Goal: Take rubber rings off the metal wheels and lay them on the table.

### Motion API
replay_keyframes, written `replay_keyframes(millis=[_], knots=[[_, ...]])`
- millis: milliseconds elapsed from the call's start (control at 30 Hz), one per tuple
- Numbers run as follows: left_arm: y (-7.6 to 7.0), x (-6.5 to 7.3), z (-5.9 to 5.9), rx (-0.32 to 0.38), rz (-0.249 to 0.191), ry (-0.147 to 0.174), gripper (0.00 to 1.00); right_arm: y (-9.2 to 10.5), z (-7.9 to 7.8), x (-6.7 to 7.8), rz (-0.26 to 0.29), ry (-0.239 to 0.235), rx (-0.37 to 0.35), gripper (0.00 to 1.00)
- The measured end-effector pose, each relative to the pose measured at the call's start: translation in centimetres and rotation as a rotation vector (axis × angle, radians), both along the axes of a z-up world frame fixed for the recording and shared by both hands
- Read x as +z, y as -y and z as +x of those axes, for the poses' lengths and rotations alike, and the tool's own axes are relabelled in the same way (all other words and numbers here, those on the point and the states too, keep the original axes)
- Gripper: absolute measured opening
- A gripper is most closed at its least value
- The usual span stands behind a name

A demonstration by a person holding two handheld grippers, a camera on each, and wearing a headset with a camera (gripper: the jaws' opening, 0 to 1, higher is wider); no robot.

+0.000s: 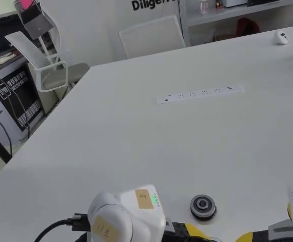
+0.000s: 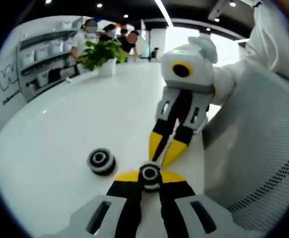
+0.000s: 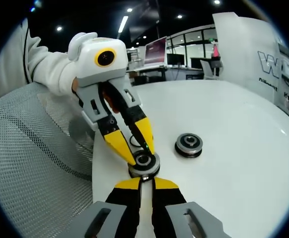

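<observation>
Wheel [image 2: 149, 172] sits clenched in the left gripper [image 2: 150, 177]. Right gripper [image 3: 144, 182] meets its rubber ring [image 3: 132, 168], grip impossible to tell; best pinch rubber only, peeling slowly.

Metal wheel [image 1: 203, 207] lies flat on white table [image 1: 136, 141], power strip [image 1: 199, 94] well beyond

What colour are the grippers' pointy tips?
Yellow, with black behind; clearest on the left gripper in the right gripper view.

Left gripper [image 3: 140, 148]: white rounded housing, grey links, black jaws tipped yellow, yellow sticker [image 1: 144, 198], green light [image 1: 155, 200], black cable [image 1: 61, 228] at its rear. Right gripper [image 2: 163, 154] same colours. White sleeve [image 3: 45, 69].
</observation>
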State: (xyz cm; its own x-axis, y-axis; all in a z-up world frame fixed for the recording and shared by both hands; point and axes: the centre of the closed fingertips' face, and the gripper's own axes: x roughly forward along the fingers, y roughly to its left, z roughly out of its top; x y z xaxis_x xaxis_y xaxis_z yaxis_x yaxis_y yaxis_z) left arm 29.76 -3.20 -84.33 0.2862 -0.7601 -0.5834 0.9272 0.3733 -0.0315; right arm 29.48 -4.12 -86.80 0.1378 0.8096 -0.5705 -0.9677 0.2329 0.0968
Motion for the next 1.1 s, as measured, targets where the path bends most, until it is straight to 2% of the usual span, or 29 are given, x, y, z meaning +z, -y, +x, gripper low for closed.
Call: replay_keyframes(millis=[133,200,300,433,467,500,533,633,700,733,800,867,967,1067,1100], knots=[[0.0,0.0,0.0,0.001,-0.003,-0.006,0.14,0.0,0.0,0.0,-0.002,0.003,0.003,0.0],[0.0,-0.1,0.0,-0.001,-0.002,-0.005,0.14,0.0,0.1,-0.1,0.001,-0.009,-0.005,0.0],[0.0,-0.1,0.0,0.002,-0.005,-0.006,0.14,0.0,0.1,0.0,0.022,-0.051,-0.026,0.0],[0.1,-0.2,0.1,0.003,-0.007,-0.005,0.14,-0.1,0.2,0.0,0.019,-0.06,-0.038,0.0],[0.1,-0.2,0.1,0.003,-0.006,-0.006,0.14,-0.1,0.3,-0.1,0.021,-0.07,-0.051,0.0],[0.0,-0.2,0.1,0.001,-0.004,-0.003,0.14,-0.1,0.4,-0.1,0.036,-0.099,-0.085,0.0],[0.1,-0.3,0.2,0.001,-0.004,-0.003,0.14,-0.1,0.5,0.0,0.062,-0.152,-0.123,0.0],[0.1,-0.3,0.2,0.0,-0.003,-0.002,0.14,0.0,0.4,-0.1,0.064,-0.11,-0.097,0.0],[0.1,-0.3,0.2,-0.002,-0.004,-0.001,0.14,-0.1,0.5,-0.1,0.059,-0.119,-0.108,0.0],[0.1,-0.4,0.2,-0.003,-0.003,0.0,0.14,-0.1,0.5,-0.2,0.062,-0.17,-0.151,0.0],[0.1,-0.4,0.2,-0.005,-0.003,0.001,0.14,-0.1,0.7,-0.1,0.082,-0.219,-0.182,0.0],[0.1,-0.4,0.2,-0.01,-0.001,0.004,0.13,0.0,0.8,-0.1,0.122,-0.305,-0.242,0.0],[0.1,-0.5,0.3,-0.014,0.003,0.007,0.13,0.3,1.0,0.3,0.21,-0.435,-0.316,0.0],[0.1,-0.5,0.3,-0.017,0.005,0.009,0.13,0.4,1.5,1.1,0.301,-0.501,-0.363,0.0],[0.1,-0.5,0.3,-0.017,0.005,0.009,0.13,0.4,0.7,1.3,0.319,-0.576,-0.338,0.0]])
